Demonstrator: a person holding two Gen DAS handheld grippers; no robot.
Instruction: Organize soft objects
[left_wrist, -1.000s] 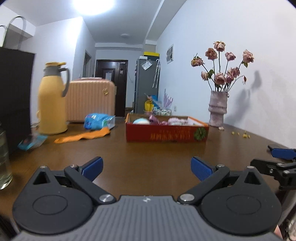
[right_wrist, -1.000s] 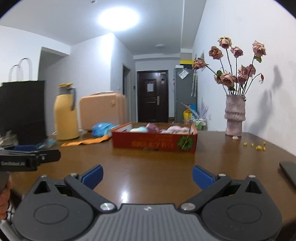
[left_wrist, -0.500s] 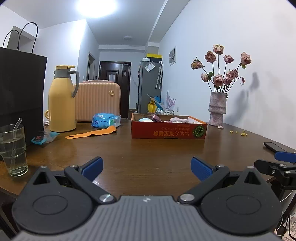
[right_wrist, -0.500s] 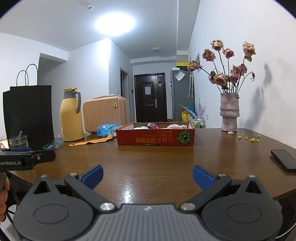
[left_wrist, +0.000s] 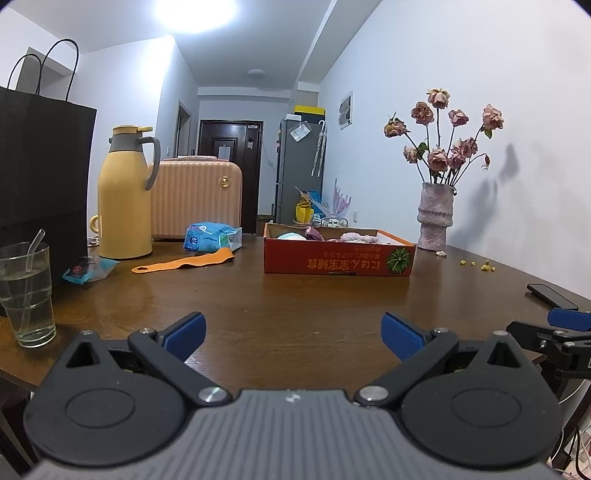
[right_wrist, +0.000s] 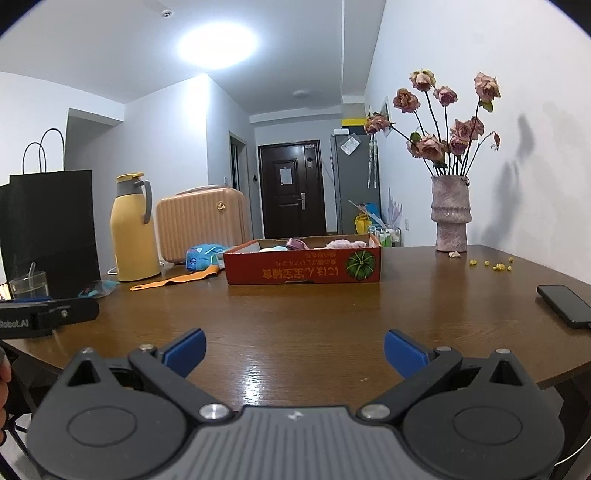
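- The left gripper (left_wrist: 293, 330) is hovering low over the near edge of the table (left_wrist: 295, 295), its jaws standing wide apart with nothing between them.
- The right gripper (right_wrist: 293, 347) is hanging just beside it at the same edge, its jaws also spread and holding nothing.
- Both are pointing at one red cardboard box (left_wrist: 338, 260), which is sitting well away, mid-table.
- The soft objects (left_wrist: 356, 237) are lying inside that box: three are peeking above the rim, one pale blue, one purple and one pink; anything lower is hidden.
- This is fitting either a pause ahead of sorting or a finished tidy-up with the grippers drawn away; I cannot tell which.
- Lying outside the box, left of it, are one orange strip (left_wrist: 184, 262) and one blue packet (left_wrist: 212, 238).
- Also standing around are one yellow flask (left_wrist: 123, 199), one glass (left_wrist: 27, 291), one vase (left_wrist: 436, 218) and one phone (right_wrist: 563, 304).
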